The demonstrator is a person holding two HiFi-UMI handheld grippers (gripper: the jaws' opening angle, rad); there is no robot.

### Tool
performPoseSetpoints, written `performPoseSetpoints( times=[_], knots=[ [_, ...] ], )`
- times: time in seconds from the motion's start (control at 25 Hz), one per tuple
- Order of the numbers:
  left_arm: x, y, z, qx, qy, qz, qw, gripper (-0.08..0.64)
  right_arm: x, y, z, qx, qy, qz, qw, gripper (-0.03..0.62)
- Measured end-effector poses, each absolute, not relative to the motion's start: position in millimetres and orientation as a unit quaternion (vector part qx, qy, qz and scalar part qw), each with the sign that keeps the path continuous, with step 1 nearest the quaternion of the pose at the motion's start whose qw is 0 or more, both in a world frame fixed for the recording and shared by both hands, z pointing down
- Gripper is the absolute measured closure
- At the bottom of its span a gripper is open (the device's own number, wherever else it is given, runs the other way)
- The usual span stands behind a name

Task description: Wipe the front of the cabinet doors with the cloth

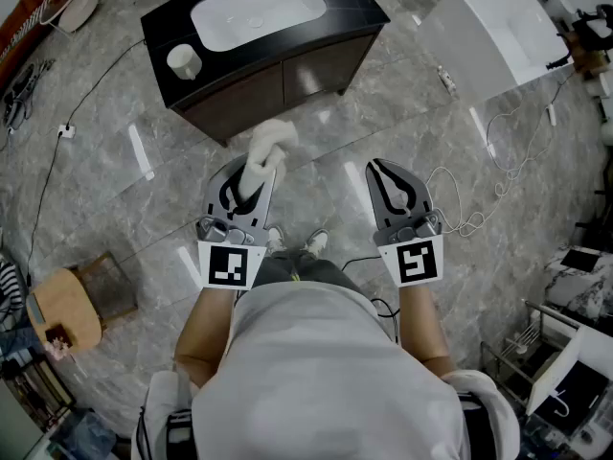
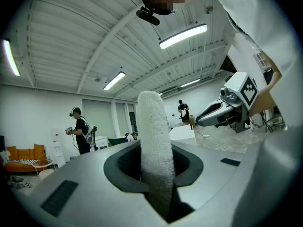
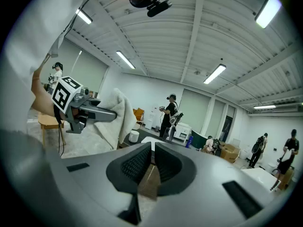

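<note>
My left gripper (image 1: pixel 247 172) is clamped on a white terry cloth (image 1: pixel 267 144). In the left gripper view the cloth (image 2: pixel 154 141) stands up out of the closed jaws as a thick folded roll, so there is plenty of loose fabric ahead of the tips. My right gripper (image 1: pixel 393 186) has its jaws together but for a thin slit, with nothing between them (image 3: pixel 152 168). It hangs beside the left one, a little apart.

Both grippers are over the grey marble-patterned floor (image 1: pixel 115 190), well short of the dark cabinet with the white basin on top (image 1: pixel 168 36). Its two brown door fronts (image 1: pixel 280 89) face me, so I judge the wipe has not begun and the approach comes first.

To do it well, I should step in and get low, because the doors sit near the floor. Then I lay the free end of the cloth flat on the left door, so the fabric meets the wood and not the jaw tips. Overlapping passes from top to bottom, then the same on the right door, should cover both fronts. Firm pressure near the seam might rock a door, and the empty right gripper could steady it. The white cable (image 1: pixel 469 214) on the floor to my right is worth stepping around.
</note>
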State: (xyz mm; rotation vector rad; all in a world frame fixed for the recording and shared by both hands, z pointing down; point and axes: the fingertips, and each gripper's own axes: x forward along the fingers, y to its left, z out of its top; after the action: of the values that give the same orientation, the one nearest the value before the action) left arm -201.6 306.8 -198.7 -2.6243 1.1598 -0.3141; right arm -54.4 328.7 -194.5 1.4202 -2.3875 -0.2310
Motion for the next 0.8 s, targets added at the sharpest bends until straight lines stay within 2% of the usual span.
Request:
performPoseSetpoints(
  times=[0.28,0.56,0.8],
  knots=[
    [-199,315,-200,-0.897,0.404,-0.120,0.136,0.454,-47,336,-189,0.497,-0.845,-0.083,0.177,0.541],
    [-188,325,-205,-0.884,0.422,-0.130,0.154,0.454,-22,346,-189,0.502,-0.853,-0.061,0.129,0.541],
    [-199,319,-203,-0.871,0.478,-0.082,0.077,0.454,-6,341,-182,0.507,-0.851,-0.060,0.124,0.541]
  ],
)
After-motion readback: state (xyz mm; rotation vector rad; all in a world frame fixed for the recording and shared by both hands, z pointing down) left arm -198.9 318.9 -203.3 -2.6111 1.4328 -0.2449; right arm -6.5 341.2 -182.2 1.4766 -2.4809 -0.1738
